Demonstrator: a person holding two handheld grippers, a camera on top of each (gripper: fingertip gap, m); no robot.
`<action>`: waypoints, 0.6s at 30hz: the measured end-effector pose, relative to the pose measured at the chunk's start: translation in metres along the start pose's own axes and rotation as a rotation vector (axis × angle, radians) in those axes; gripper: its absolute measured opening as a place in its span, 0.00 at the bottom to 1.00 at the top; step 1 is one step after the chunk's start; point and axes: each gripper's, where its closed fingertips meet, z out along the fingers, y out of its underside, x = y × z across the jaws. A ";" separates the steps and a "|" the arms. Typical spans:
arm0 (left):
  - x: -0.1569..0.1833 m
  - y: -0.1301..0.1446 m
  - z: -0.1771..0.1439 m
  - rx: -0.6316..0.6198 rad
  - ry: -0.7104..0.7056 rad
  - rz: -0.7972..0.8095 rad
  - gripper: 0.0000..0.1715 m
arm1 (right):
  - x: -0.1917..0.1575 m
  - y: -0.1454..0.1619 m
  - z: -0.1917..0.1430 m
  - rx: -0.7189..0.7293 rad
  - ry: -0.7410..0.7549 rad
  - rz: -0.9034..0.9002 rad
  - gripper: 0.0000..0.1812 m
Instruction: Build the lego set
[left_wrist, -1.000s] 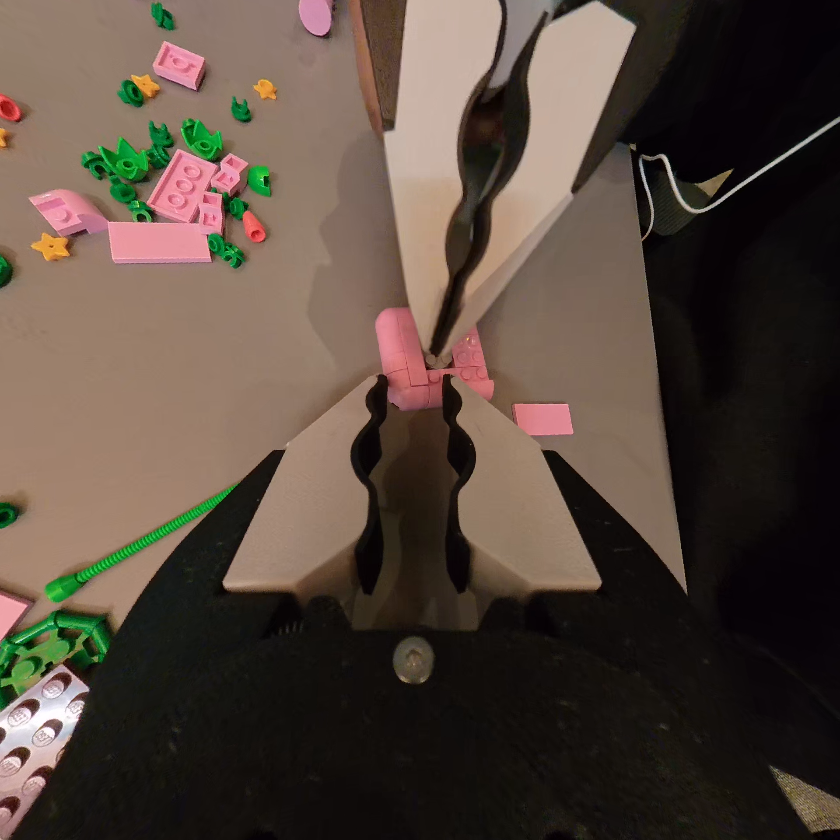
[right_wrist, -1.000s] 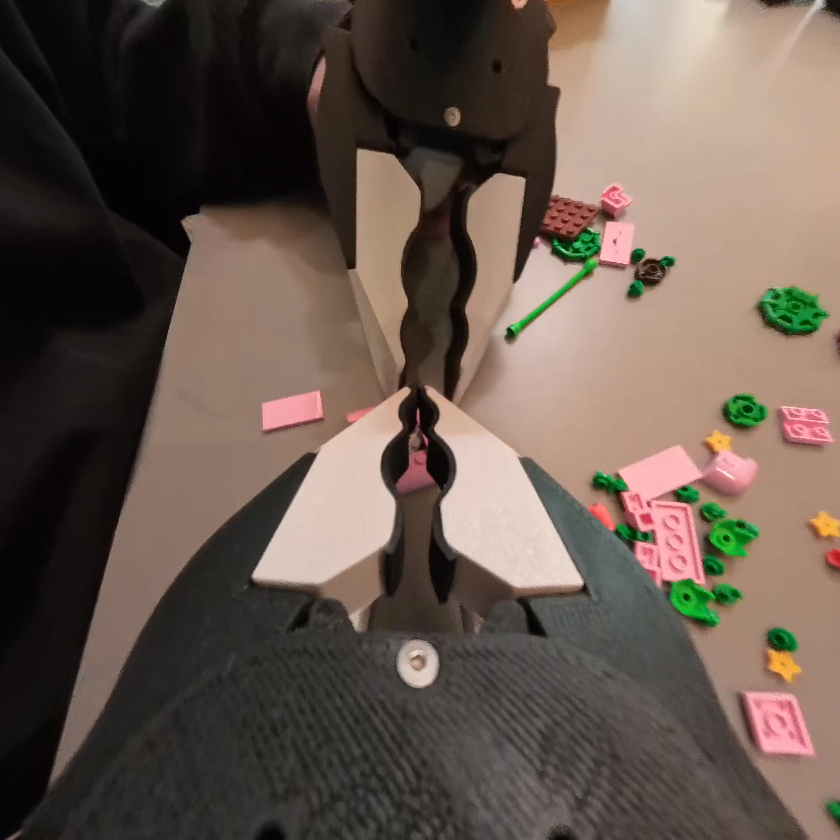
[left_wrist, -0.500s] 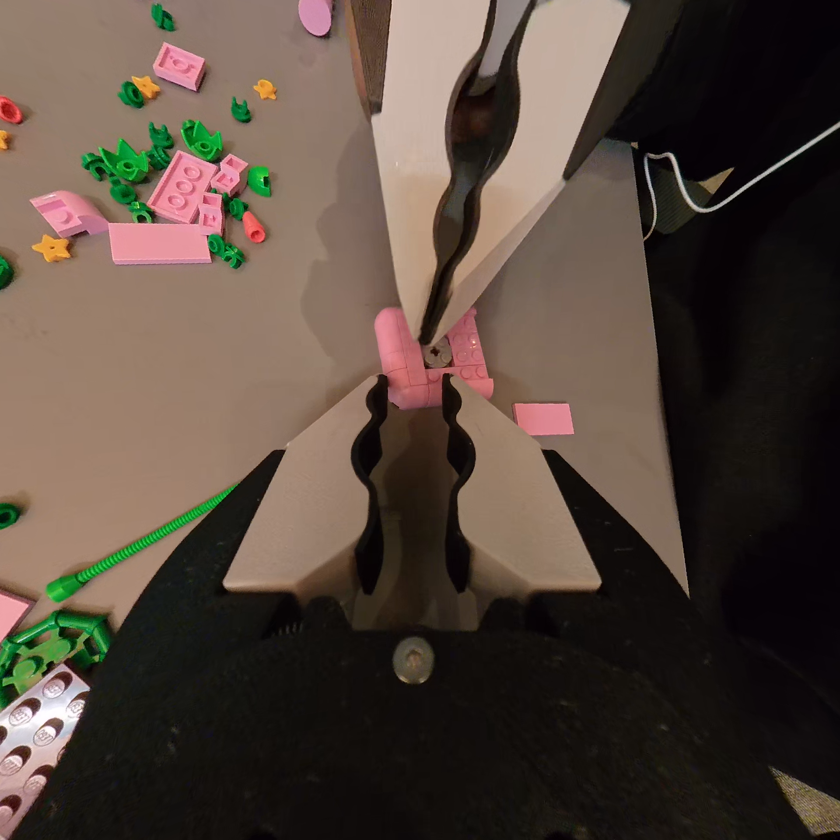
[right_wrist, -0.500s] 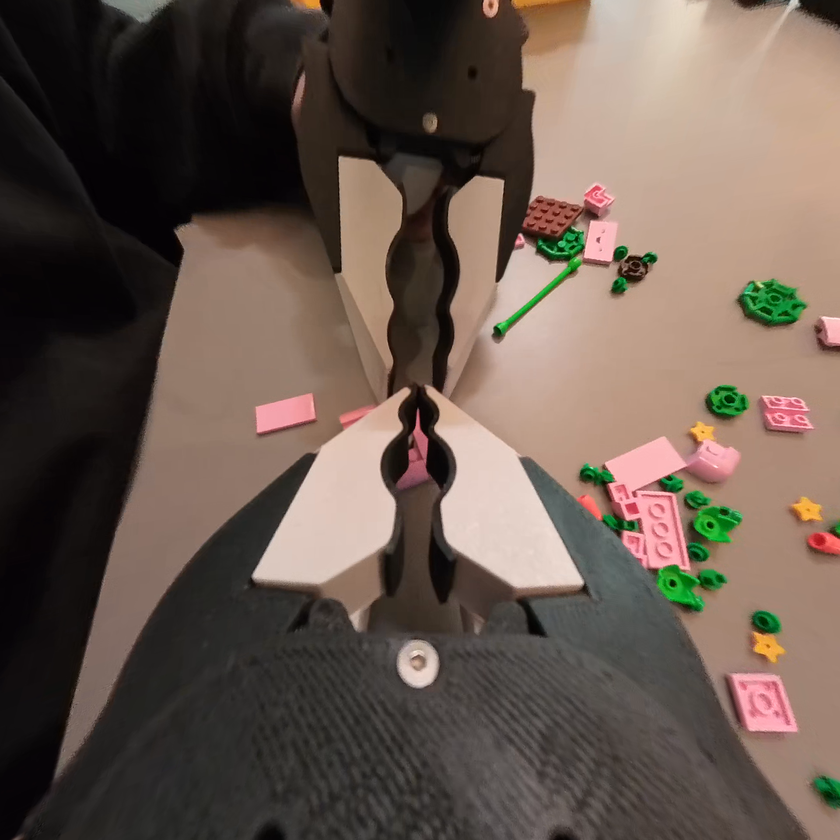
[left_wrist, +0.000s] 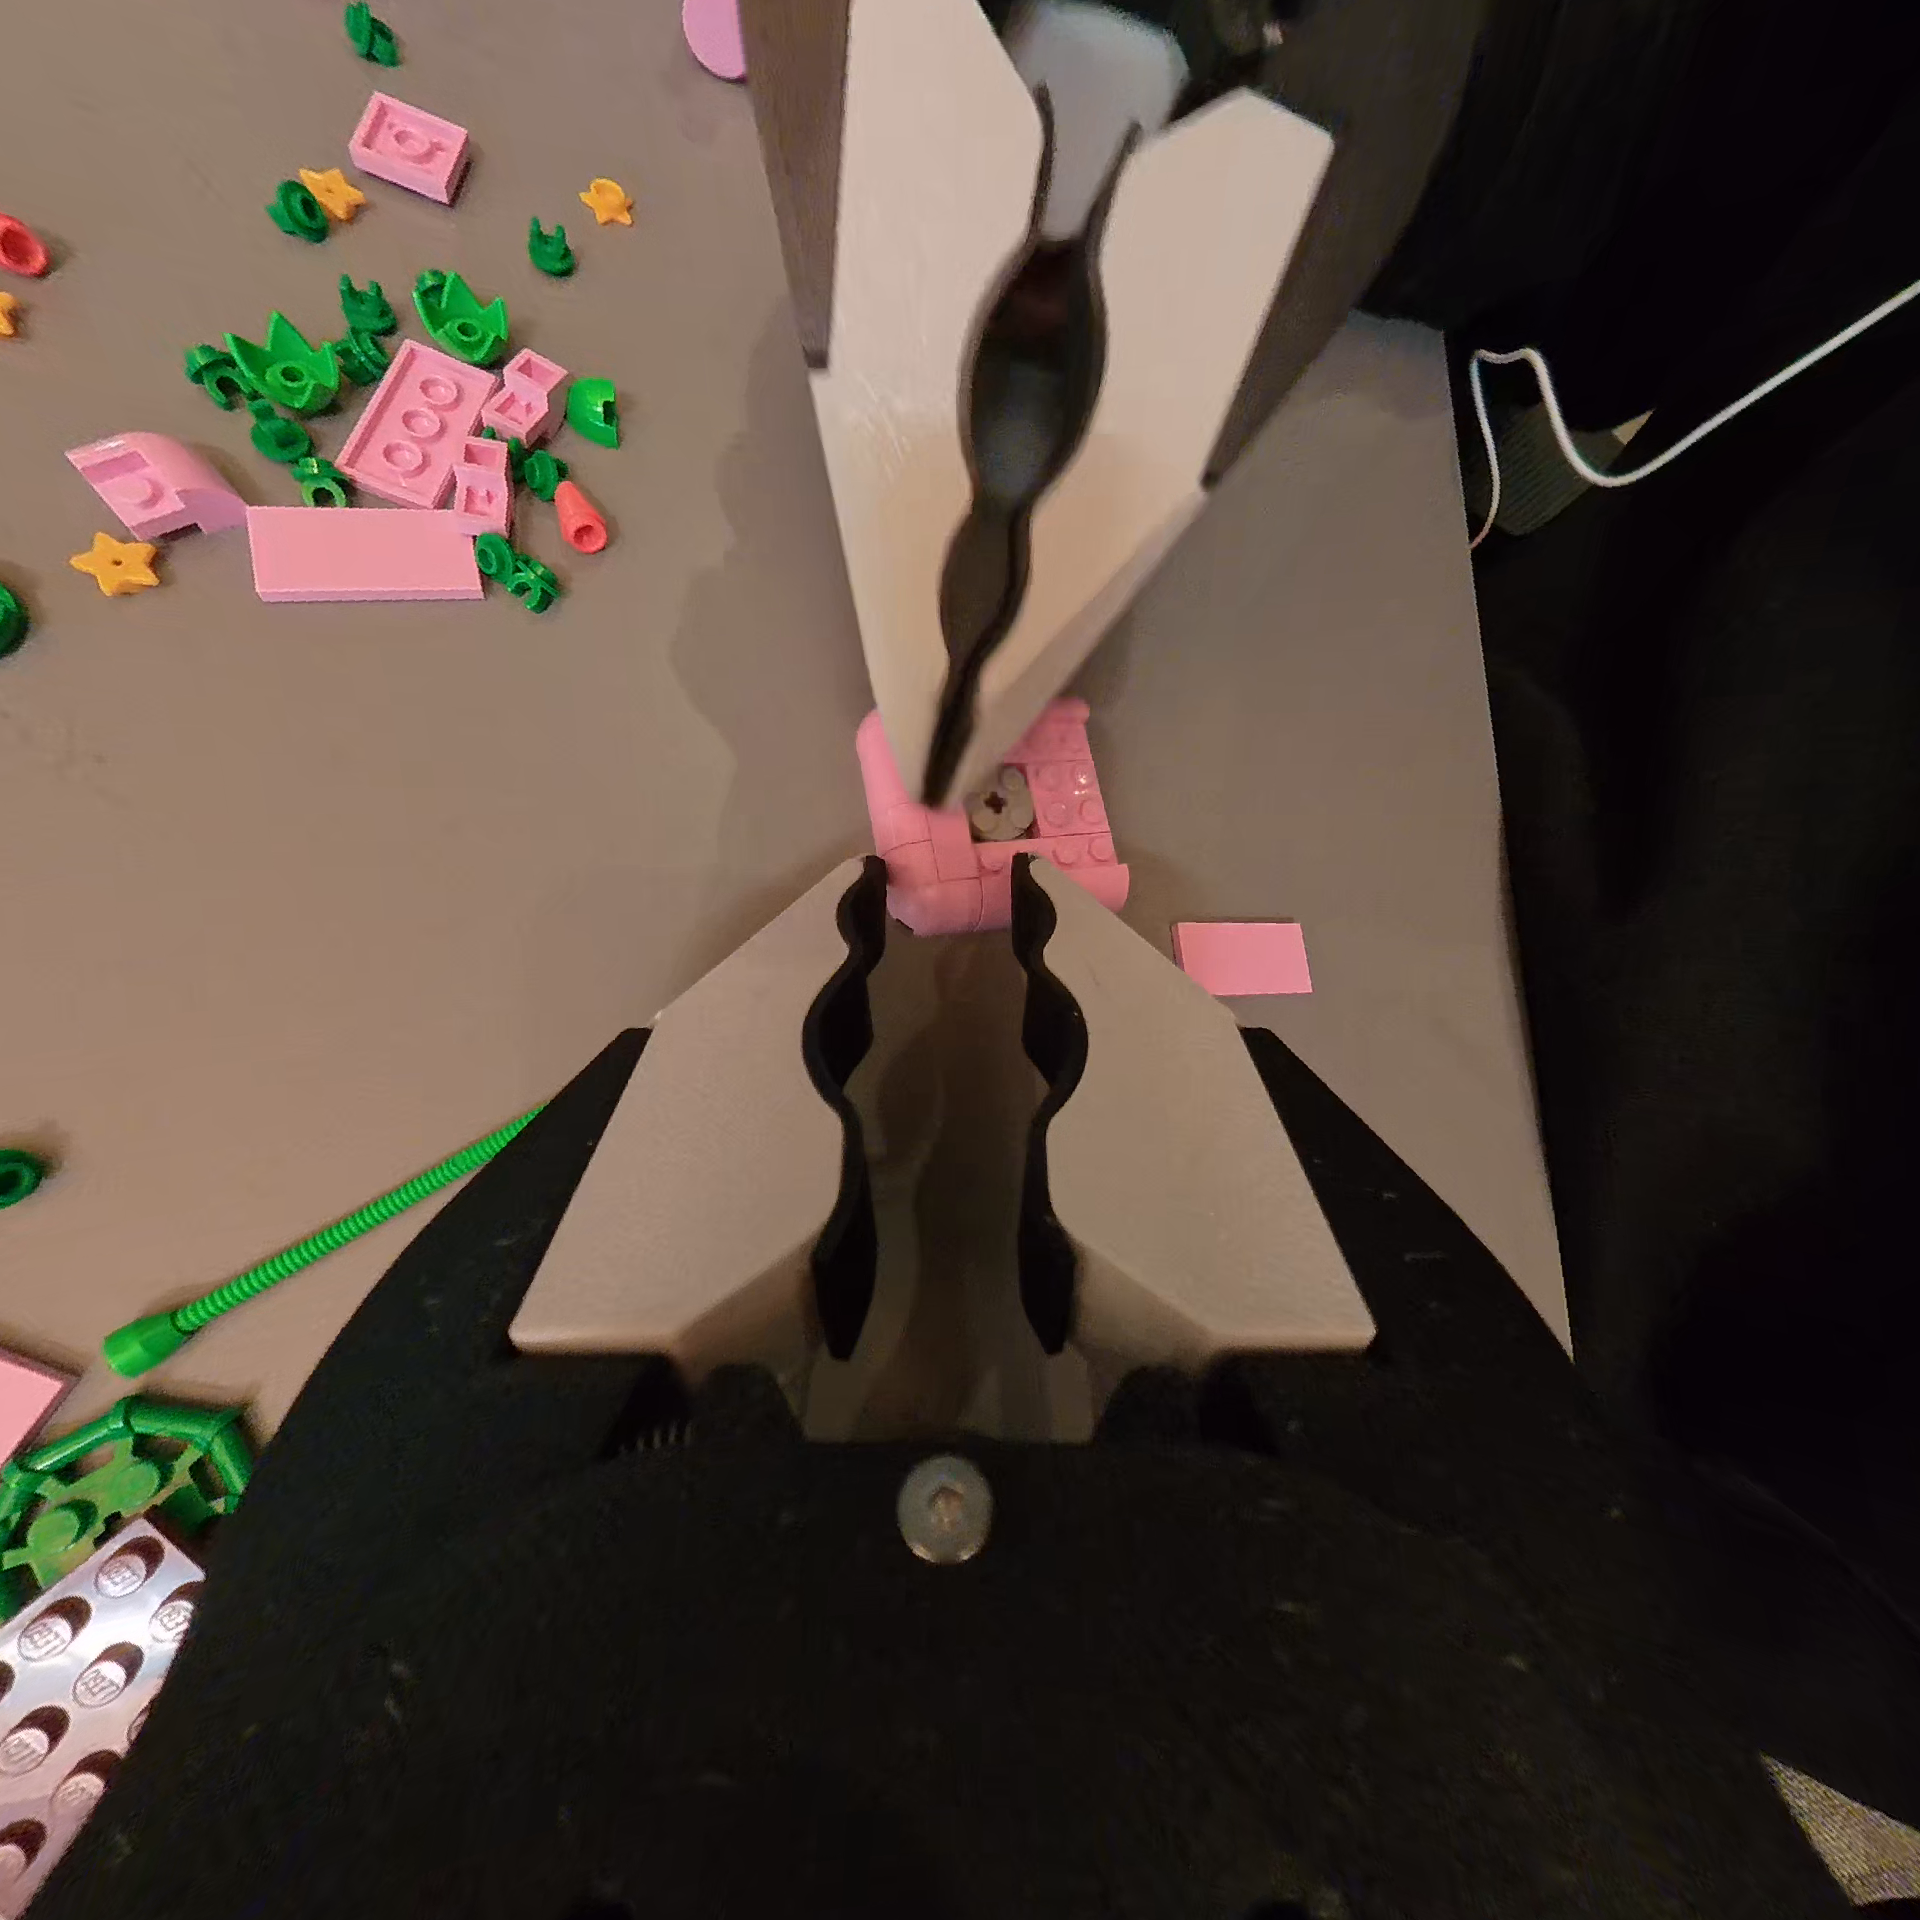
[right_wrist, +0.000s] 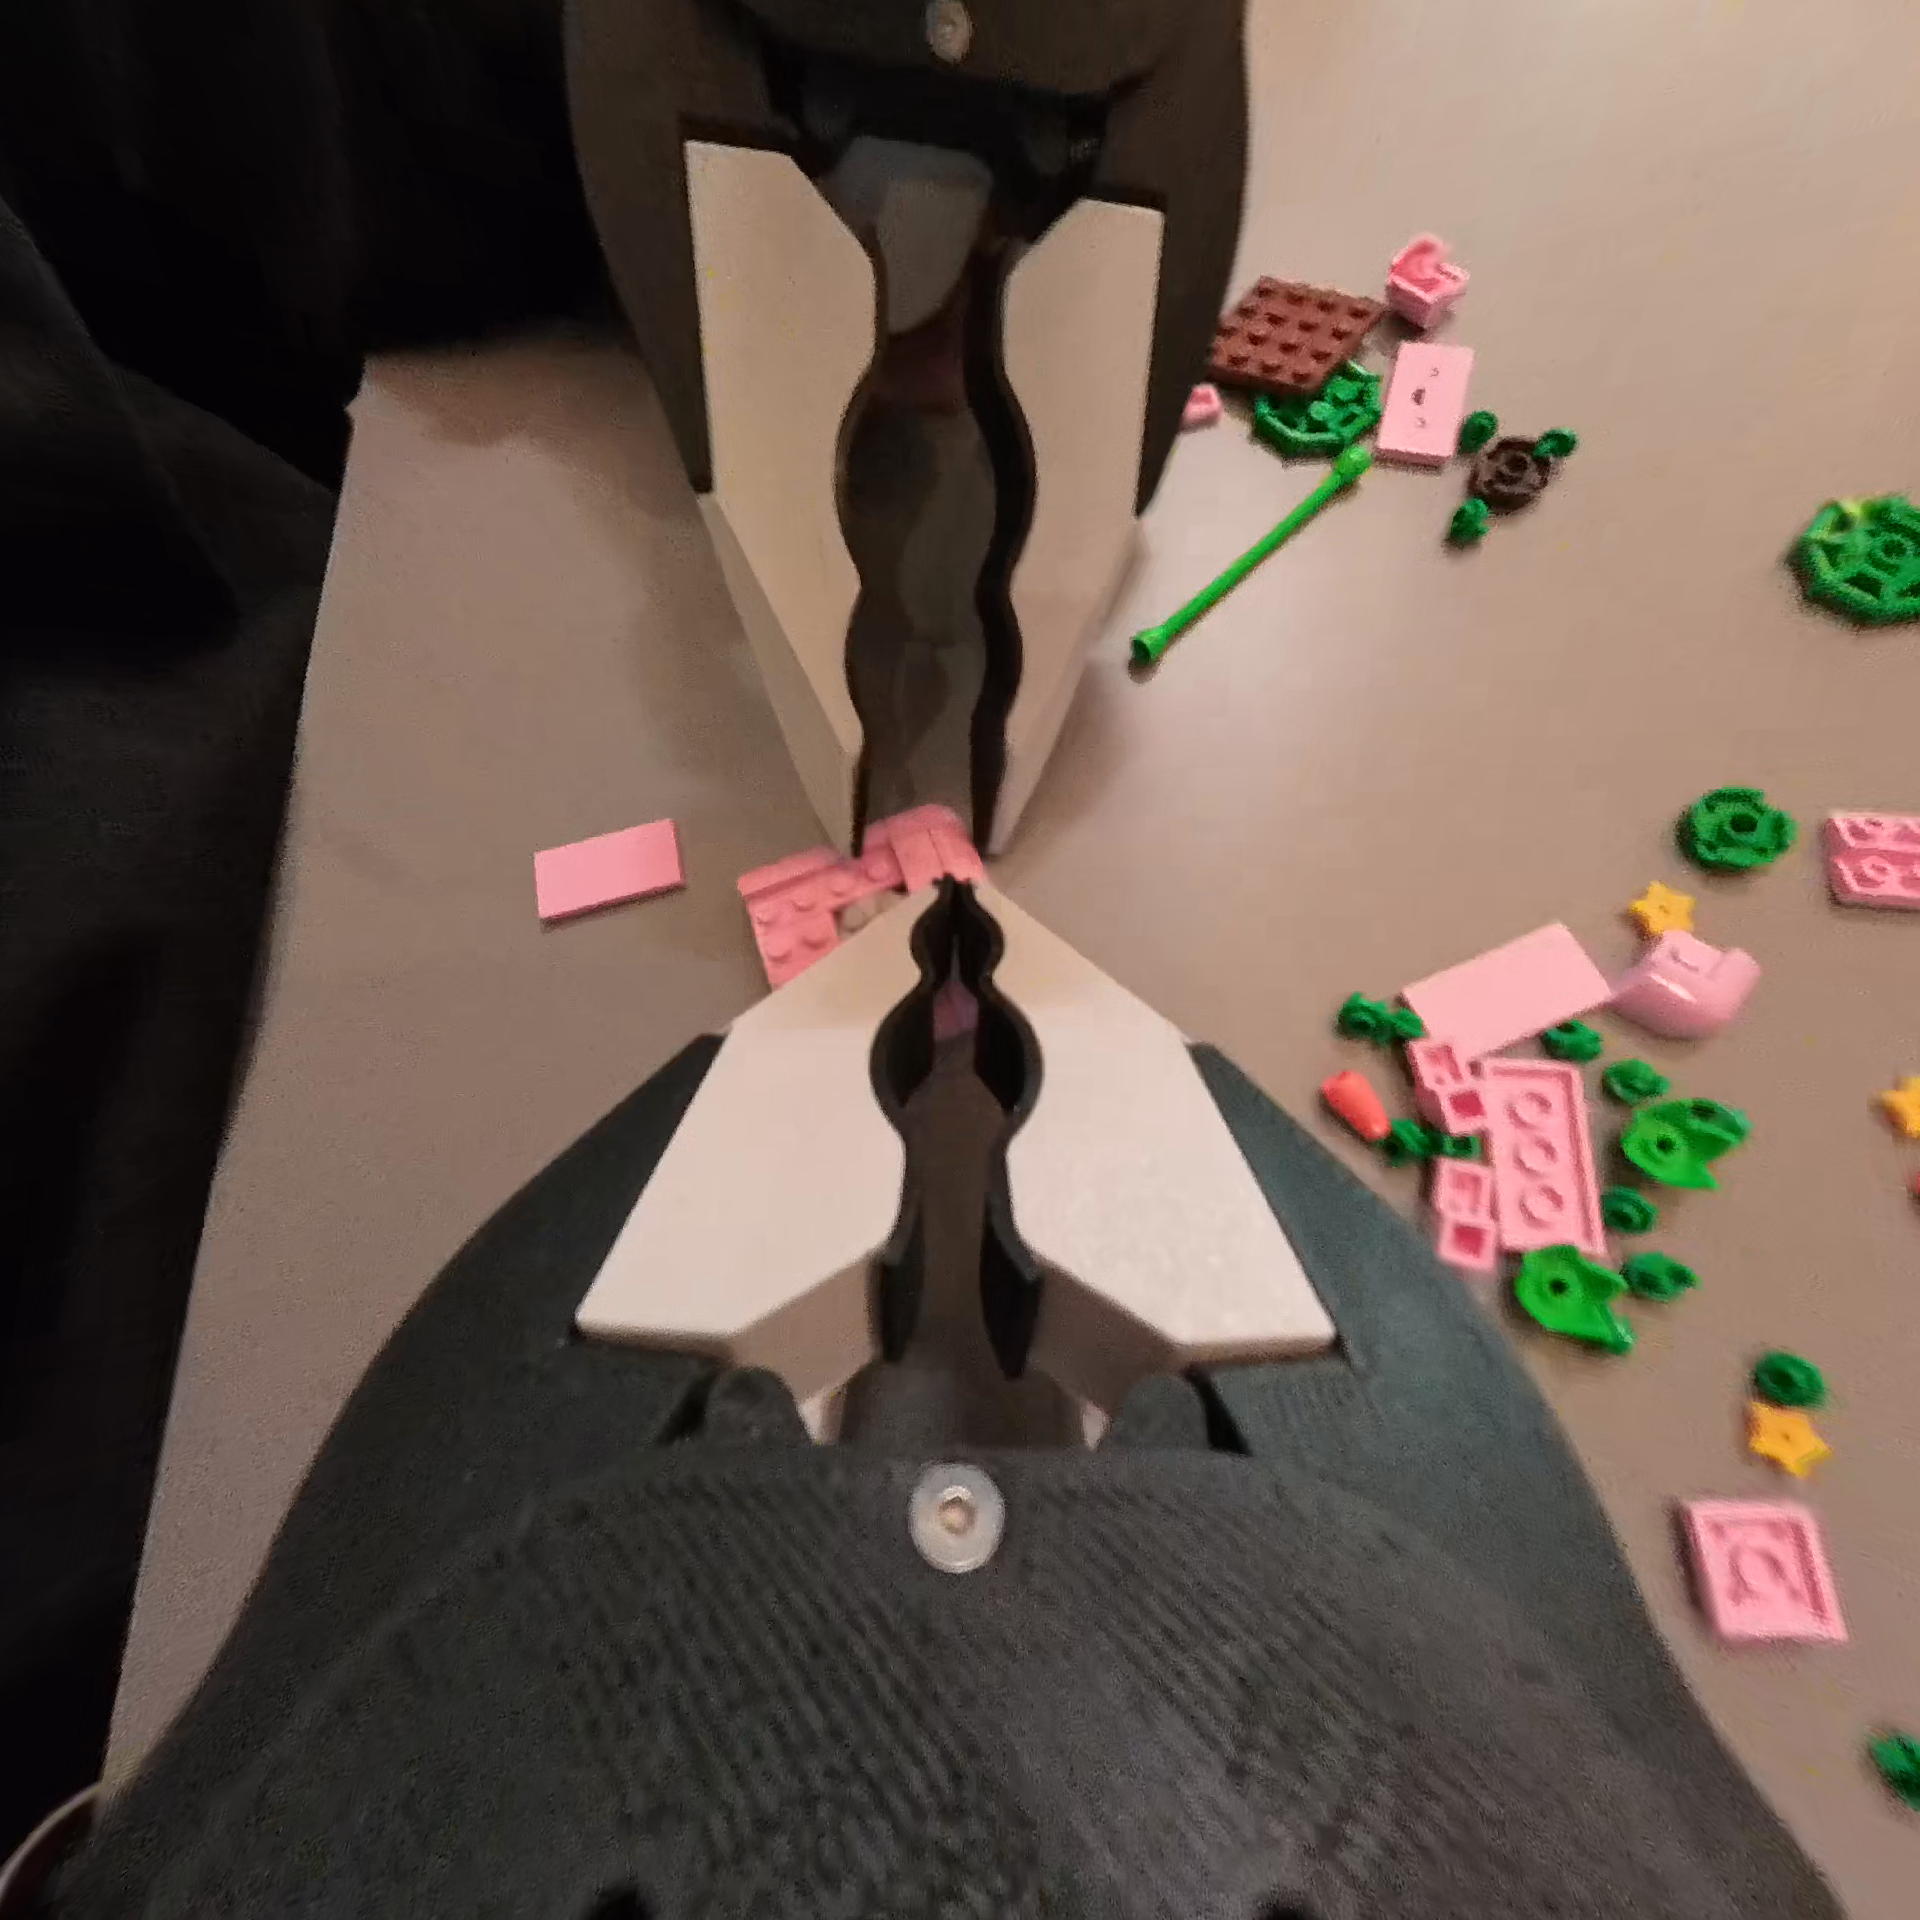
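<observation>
A small pink lego assembly (left_wrist: 1060, 810) sits on the grey table near its edge. A grey round piece with a cross hole (left_wrist: 1000, 816) is set in its top. My left gripper (left_wrist: 945, 883) is shut on the assembly's curved pink end, with the jaws a brick's width apart. In the right wrist view it comes in from the top (right_wrist: 920, 842) over the assembly (right_wrist: 800, 914). My right gripper (right_wrist: 951, 894) is shut, with nothing visible between its tips. In the left wrist view its tip (left_wrist: 940, 800) rests at the assembly, just left of the grey piece.
A small pink flat tile (left_wrist: 1242, 958) lies beside the assembly near the table edge (left_wrist: 1496, 831), with dark clothing beyond. A pile of pink and green pieces (left_wrist: 416, 436), a green ribbed stem (left_wrist: 312, 1242), a brown plate (right_wrist: 1294, 348) and a grey studded plate (left_wrist: 83, 1704) lie around. My left and right fingertips are right by each other. The small pink flat tile (left_wrist: 1242, 958) lies around 5 cm away from my left fingertips. It turns up in the right wrist view (right_wrist: 611, 863) as well.
My right gripper's tip has slid left off the grey round piece, which now shows seated in the assembly. The right gripper pulled back slightly. The left gripper kept its hold.
</observation>
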 end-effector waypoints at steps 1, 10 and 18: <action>0.000 0.000 0.000 0.000 0.001 -0.001 0.13 | 0.003 0.004 -0.005 -0.009 -0.005 0.027 0.00; -0.001 0.001 0.001 -0.005 -0.005 -0.001 0.12 | -0.005 -0.004 0.005 0.005 0.003 -0.030 0.00; -0.001 0.000 0.000 -0.005 -0.008 0.001 0.12 | 0.016 0.008 -0.014 -0.007 0.079 0.001 0.00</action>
